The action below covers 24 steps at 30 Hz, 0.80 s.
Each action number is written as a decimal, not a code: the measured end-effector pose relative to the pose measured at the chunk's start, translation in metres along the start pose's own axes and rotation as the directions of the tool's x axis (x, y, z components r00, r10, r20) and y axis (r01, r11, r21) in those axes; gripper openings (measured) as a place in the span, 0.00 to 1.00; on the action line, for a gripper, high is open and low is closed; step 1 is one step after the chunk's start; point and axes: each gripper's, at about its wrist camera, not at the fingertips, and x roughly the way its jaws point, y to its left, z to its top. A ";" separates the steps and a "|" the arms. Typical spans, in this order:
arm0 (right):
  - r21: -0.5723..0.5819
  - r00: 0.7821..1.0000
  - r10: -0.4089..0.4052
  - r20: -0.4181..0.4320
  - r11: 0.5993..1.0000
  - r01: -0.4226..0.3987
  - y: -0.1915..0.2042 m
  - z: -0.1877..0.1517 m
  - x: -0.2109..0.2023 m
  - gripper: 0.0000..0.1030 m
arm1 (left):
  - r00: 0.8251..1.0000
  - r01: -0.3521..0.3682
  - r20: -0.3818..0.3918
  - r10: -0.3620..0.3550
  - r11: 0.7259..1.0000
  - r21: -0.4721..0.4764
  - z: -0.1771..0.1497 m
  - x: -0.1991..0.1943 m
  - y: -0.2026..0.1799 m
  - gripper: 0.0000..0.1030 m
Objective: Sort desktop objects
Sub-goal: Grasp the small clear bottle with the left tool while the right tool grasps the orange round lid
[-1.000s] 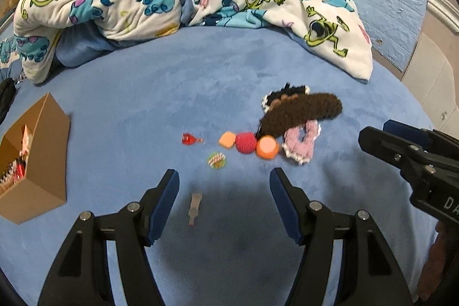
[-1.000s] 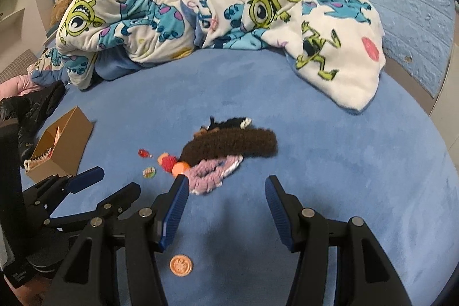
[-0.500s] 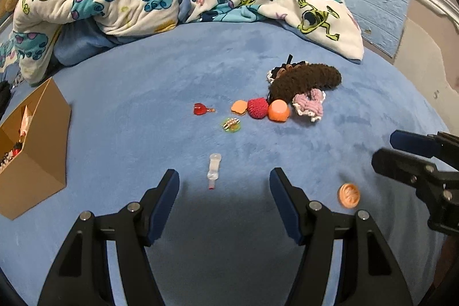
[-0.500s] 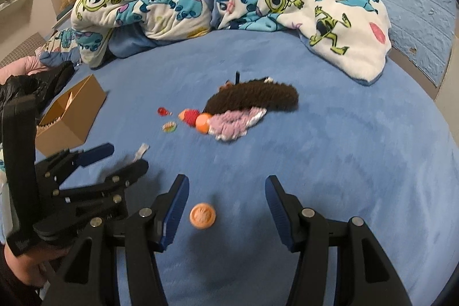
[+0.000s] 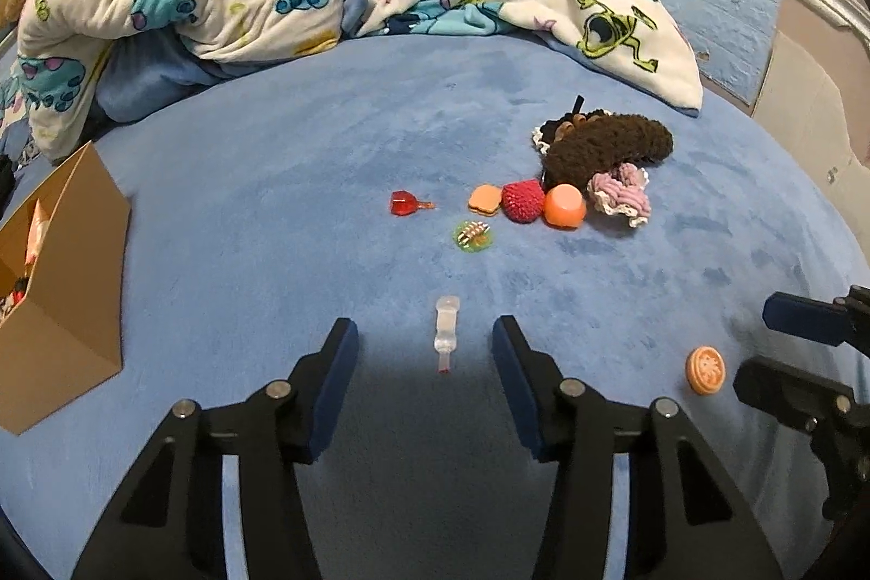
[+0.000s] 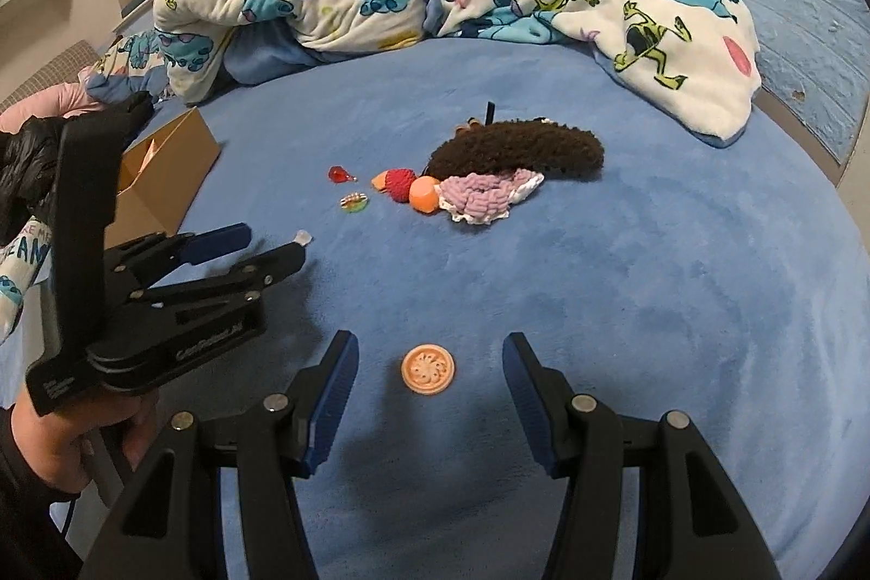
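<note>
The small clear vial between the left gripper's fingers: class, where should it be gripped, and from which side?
Grip the clear vial across its wider barrel, coming from above. It lies flat, lengthwise between the closing left gripper fingers, untouched.

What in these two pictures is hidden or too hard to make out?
- Cardboard box: in the left wrist view the picture edge cuts it off, so its contents are unclear.
- Same box in the right wrist view: the left gripper covers most of it.
- Small clear tube: in the right wrist view only its tip shows past a finger.
- Black-and-white item: the brown fuzzy piece lies over it.
- Green trinket: too small to identify.
</note>
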 end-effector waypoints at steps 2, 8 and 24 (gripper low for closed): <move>-0.002 1.000 0.002 -0.003 1.000 -0.002 0.001 -0.001 0.001 0.55 | 1.000 0.009 -0.011 -0.009 1.000 0.010 0.002 0.005 -0.002 0.41; -0.012 1.000 0.004 -0.007 1.000 -0.004 0.002 -0.001 0.003 0.55 | 0.999 0.006 -0.038 -0.005 0.999 0.040 0.006 0.017 -0.007 0.30; -0.022 1.000 0.008 -0.030 1.000 -0.008 0.005 -0.003 0.010 0.51 | 0.999 -0.005 -0.036 0.007 1.000 0.031 0.004 0.014 -0.005 0.10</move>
